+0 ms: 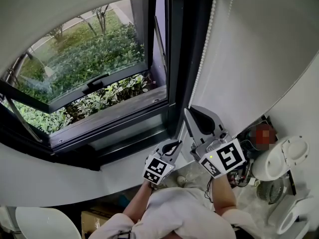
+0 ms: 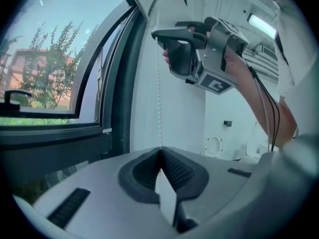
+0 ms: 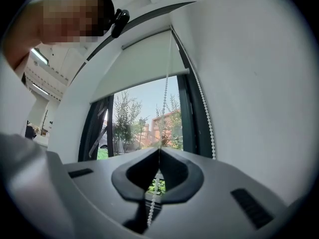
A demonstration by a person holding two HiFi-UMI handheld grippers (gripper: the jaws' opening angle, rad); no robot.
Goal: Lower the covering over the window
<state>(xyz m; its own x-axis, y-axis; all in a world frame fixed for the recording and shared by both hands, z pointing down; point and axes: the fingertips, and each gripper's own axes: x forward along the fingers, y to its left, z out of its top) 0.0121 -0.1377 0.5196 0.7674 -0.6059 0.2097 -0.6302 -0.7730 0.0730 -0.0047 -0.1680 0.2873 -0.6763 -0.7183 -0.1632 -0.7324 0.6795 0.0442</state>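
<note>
My left tongs and right tongs both pinch the bead chain; above them the blind covers little of the window, so I judge most of the lowering remains.

Bead chain right of window — right tool above left tool.

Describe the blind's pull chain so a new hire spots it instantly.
Find the big dark-framed window. Along its right edge, against the white wall, hangs the bead chain. It is the only thin string of small white beads there.
</note>
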